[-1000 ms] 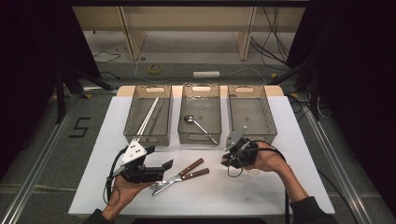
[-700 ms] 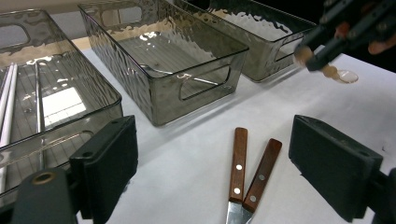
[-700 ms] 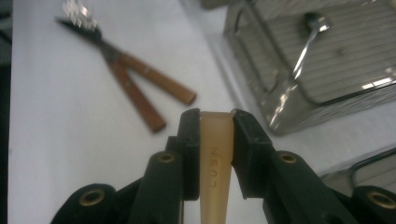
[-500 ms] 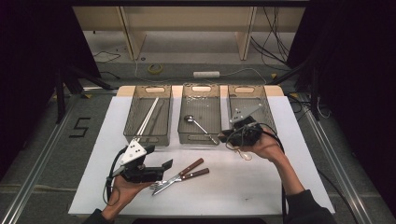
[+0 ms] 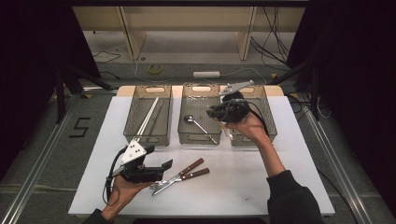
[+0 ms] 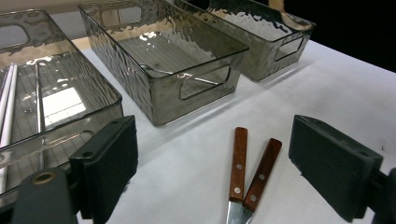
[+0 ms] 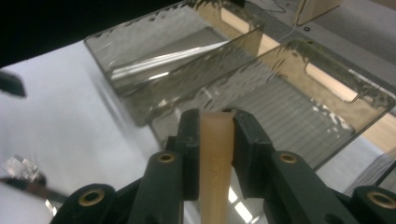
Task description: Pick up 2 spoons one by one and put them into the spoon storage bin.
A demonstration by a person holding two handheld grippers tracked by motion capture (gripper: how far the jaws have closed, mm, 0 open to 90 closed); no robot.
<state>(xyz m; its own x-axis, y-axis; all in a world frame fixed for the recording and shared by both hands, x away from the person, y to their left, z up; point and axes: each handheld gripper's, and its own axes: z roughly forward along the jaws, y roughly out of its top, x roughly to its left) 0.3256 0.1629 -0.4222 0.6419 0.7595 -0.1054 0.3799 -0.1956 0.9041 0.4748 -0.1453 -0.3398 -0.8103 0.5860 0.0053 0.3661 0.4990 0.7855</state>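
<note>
Right tool clamps a pale utensil handle above the right bin for sorting; left tool gapes wide.

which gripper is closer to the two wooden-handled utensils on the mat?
Left. The left gripper sits right beside the wooden-handled utensils; the right gripper is up over the bins.

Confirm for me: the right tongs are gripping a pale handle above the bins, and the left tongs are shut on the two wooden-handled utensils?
Not quite. The left tongs are open, and the wooden-handled utensils lie loose on the table between them, as the left gripper view shows. The right tongs do grip the pale handle.
</note>
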